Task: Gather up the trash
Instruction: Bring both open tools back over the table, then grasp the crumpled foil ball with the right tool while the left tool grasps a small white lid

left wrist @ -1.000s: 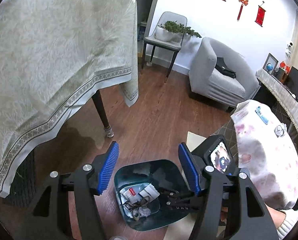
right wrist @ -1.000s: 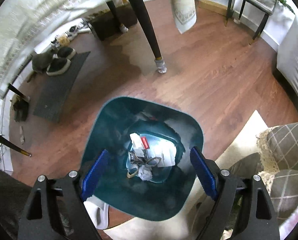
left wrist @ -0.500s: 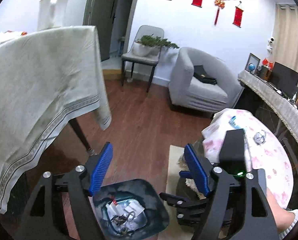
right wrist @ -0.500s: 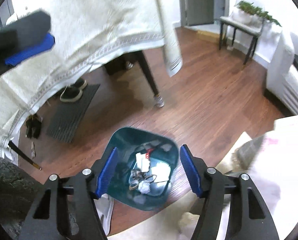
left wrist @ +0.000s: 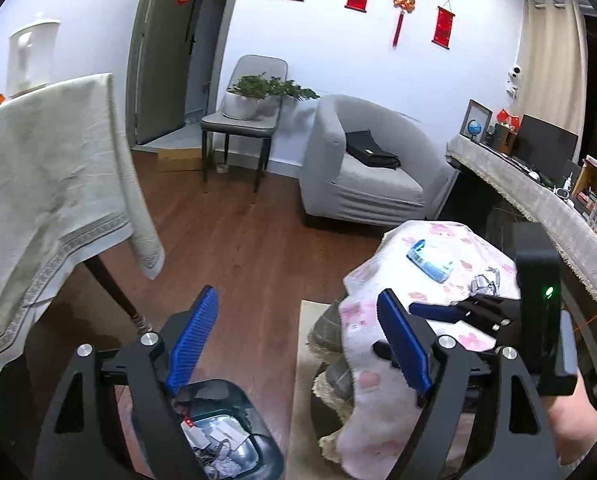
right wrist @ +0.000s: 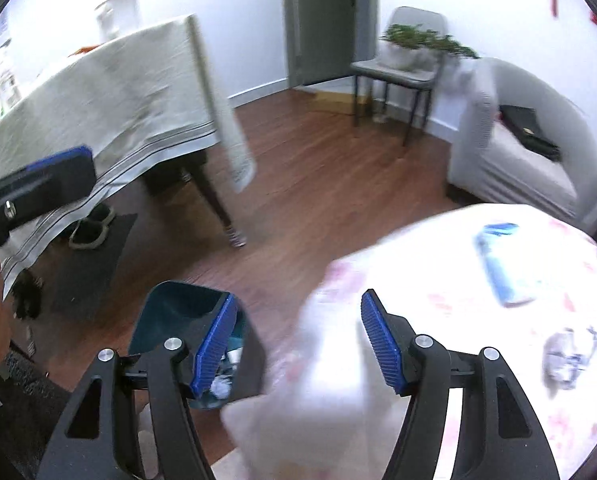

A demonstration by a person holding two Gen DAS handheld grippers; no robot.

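on my far left hangs the pale tablecloth [left wrist: 50, 184] over the table. my left gripper [left wrist: 298, 344] has just been opening its jaws and they stand wide with nothing between them; below it sits the teal trash bin [left wrist: 258, 432], scraps of paper trash [left wrist: 214, 440] inside. my right gripper [right wrist: 298, 340] has just eased its jaws a bit wider, empty too. to the right, on the small table's pink flowered cloth [right wrist: 458, 280], lie a blue packet [right wrist: 502, 268] and a crumpled wrapper [right wrist: 570, 356]

Looking forward and downward from each wrist along blue-padded tongs, both sharing the teal bin [left wrist: 234, 432] [right wrist: 178, 316], with the grey armchair [left wrist: 362, 176] [right wrist: 514, 152] far beyond the bin.
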